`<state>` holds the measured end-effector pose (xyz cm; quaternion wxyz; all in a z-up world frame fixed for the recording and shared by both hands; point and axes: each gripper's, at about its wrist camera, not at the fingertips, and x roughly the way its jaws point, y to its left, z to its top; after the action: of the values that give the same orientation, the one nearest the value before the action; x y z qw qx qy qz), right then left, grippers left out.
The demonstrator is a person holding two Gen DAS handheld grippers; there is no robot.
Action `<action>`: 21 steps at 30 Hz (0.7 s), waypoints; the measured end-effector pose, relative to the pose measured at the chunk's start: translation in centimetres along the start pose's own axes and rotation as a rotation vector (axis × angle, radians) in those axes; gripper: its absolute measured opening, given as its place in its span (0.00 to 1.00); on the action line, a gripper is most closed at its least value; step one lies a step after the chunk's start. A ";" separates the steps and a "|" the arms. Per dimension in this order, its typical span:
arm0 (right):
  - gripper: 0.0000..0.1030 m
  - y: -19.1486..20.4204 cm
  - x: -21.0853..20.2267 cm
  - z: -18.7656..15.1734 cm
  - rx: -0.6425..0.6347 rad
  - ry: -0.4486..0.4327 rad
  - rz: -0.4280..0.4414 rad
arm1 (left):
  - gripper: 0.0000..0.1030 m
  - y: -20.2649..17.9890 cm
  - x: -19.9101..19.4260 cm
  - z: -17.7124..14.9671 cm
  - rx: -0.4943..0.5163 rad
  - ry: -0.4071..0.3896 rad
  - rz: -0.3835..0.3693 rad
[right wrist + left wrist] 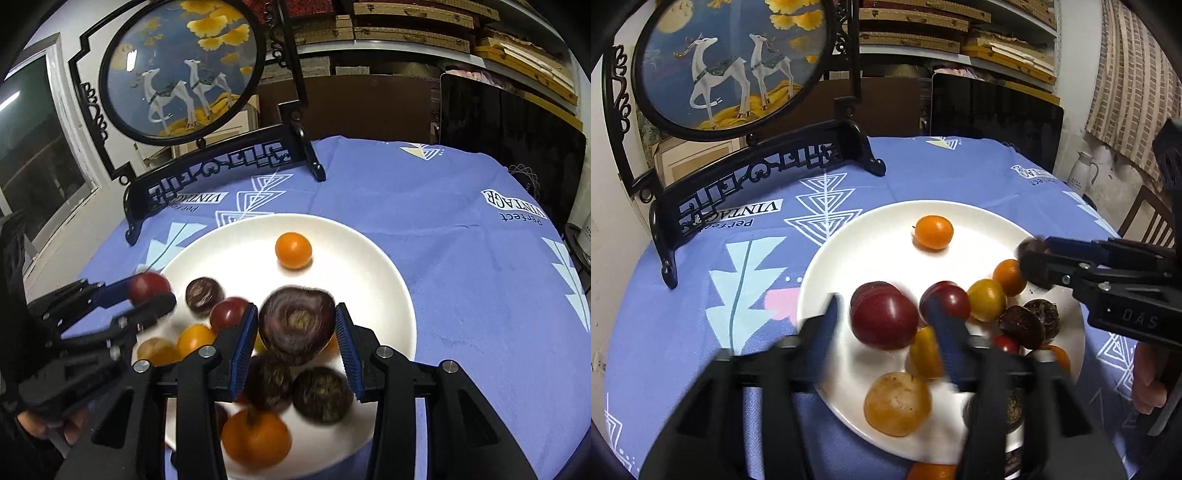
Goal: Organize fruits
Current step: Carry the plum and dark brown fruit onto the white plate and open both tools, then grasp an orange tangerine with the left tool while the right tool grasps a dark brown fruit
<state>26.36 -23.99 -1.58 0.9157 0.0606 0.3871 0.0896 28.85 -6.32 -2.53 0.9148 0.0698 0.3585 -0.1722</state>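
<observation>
Fruits sit piled on white plate (384, 280). Right gripper (297, 328) jaws parted, dark purple fruit (295, 325) between, pads just clear. Left gripper (886, 325) released over red plum (882, 321). Smooth, round, likely roll and bruise; grip across widest part, gently.

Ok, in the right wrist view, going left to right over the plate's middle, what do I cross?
left gripper with a red fruit → small dark fruit → red tomato → large dark fruit between the right gripper pads → bare plate rim.
</observation>
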 end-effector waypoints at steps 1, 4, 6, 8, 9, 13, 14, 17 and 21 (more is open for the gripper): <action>0.53 -0.1 -0.3 -0.2 0.005 -0.011 -0.002 | 0.73 -0.1 -0.2 0.0 -0.002 -0.011 0.008; 0.53 -0.4 -1.1 -0.9 0.005 -0.007 -0.012 | 0.76 -0.2 -1.5 -0.4 0.002 -0.038 0.009; 0.53 -0.5 -2.0 -2.0 0.021 -0.005 0.004 | 0.76 -0.1 -2.0 -0.8 -0.002 -0.035 0.003; 0.53 -0.5 -2.9 -3.0 0.026 -0.004 0.007 | 0.76 -0.1 -2.8 -1.6 -0.003 -0.033 -0.009; 0.53 -0.4 -3.7 -4.0 0.031 -0.008 0.010 | 0.76 -0.3 -3.2 -2.0 0.001 -0.031 -0.008; 0.54 -0.3 -5.9 -7.3 0.038 -0.021 0.007 | 0.77 -0.5 -5.3 -5.2 0.036 -0.014 -0.021; 0.54 -0.3 -6.4 -8.1 0.044 -0.026 0.008 | 0.77 -0.6 -5.7 -5.8 0.048 -0.009 -0.023; 0.56 -0.6 -7.5 -10.0 0.068 -0.034 0.018 | 0.77 -1.0 -7.2 -8.0 0.095 0.008 -0.056; 0.57 -0.9 -7.5 -11.0 0.087 -0.019 0.026 | 0.77 -2.6 -7.8 -10.1 0.191 0.032 -0.057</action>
<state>13.47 -26.01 -4.11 0.9146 0.1064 0.3809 0.0842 16.16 -4.15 -4.59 0.8929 0.1494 0.3567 -0.2305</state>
